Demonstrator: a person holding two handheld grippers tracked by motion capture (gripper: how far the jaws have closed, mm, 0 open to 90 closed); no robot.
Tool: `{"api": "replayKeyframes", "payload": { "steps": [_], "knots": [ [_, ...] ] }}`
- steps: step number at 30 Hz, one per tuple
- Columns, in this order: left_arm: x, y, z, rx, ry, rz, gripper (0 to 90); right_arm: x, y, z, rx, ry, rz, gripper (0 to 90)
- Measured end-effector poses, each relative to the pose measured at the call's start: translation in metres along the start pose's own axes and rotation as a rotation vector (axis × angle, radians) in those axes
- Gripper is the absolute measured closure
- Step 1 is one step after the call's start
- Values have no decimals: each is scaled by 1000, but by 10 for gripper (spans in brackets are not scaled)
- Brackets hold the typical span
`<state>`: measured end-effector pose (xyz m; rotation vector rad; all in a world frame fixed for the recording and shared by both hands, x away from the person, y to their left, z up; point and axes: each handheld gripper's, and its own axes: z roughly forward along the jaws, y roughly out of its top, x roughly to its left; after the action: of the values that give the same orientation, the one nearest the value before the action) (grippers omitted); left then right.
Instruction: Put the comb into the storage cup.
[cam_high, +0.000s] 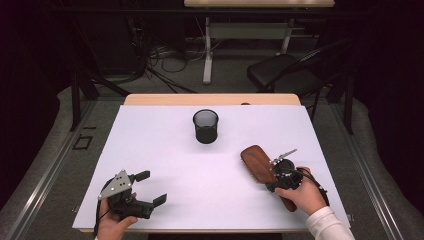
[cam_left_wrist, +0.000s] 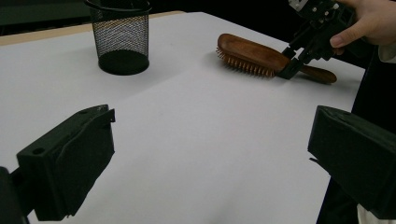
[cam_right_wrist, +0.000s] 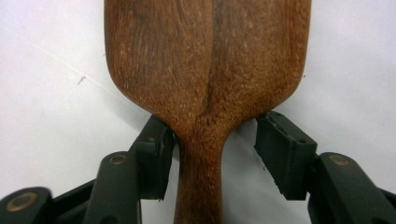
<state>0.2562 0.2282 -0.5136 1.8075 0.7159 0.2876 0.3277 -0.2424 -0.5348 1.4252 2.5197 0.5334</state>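
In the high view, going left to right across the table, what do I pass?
Left gripper, jaws open over the white sheet → black mesh pen cup → wooden hairbrush → right gripper, straddling the brush's neck.

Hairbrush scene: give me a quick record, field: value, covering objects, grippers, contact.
hairbrush: wooden, lying bristles-down on the white sheet, near the sheet's right edge
mesh cup: black, upright, on the sheet's far middle, apart from the brush
right gripper: jaws straddle the brush neck where handle meets head; left pad touches the wood, right pad has a gap
left gripper: jaws wide open, nothing between them, near the sheet's near-left corner
brush state: not gripped yet, resting on the sheet
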Motion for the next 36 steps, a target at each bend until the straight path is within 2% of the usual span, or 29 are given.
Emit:
{"api": "replayKeyframes", "payload": {
  "steps": [4,6,8,9,13,17,18,21,22,23,25,26,29,31,34,35,36],
  "knots": [
    [0,0,0,1,0,0,4,2,2,0,6,2,-35,505],
    [0,0,0,1,0,0,4,2,3,-1,19,1,-37,526],
    [0,0,0,1,5,-1,4,3,5,-5,80,-12,-40,552],
    [0,0,0,1,5,-1,4,3,5,-5,85,-16,-34,562],
    [0,0,0,1,4,-1,4,5,3,-2,40,2,-35,635],
    [0,0,0,1,4,-1,4,7,4,-5,81,-13,-42,655],
    [0,0,0,1,4,-2,4,7,3,-3,52,-6,-40,659],
    [0,0,0,-1,2,-3,4,8,4,-4,67,-14,-41,674],
    [0,0,0,-1,1,-3,4,7,3,-2,40,-11,-51,680],
    [0,0,0,-1,2,-3,4,7,4,-5,83,-23,-61,686],
    [0,0,0,-1,1,-3,4,7,3,-6,90,-20,-55,694],
    [0,0,0,0,4,-3,4,7,2,-5,66,-13,-43,697],
    [0,0,0,0,2,-3,4,6,2,-6,89,-19,-61,704],
    [0,0,0,1,4,-2,4,7,1,-5,70,-15,-60,707],
    [0,0,0,1,4,-2,4,7,3,-7,106,-34,-67,717],
    [0,0,0,1,4,-3,4,7,2,-6,78,-31,-66,718],
    [0,0,0,-1,2,-4,4,7,2,-6,78,-29,-66,719]
  ]
}}
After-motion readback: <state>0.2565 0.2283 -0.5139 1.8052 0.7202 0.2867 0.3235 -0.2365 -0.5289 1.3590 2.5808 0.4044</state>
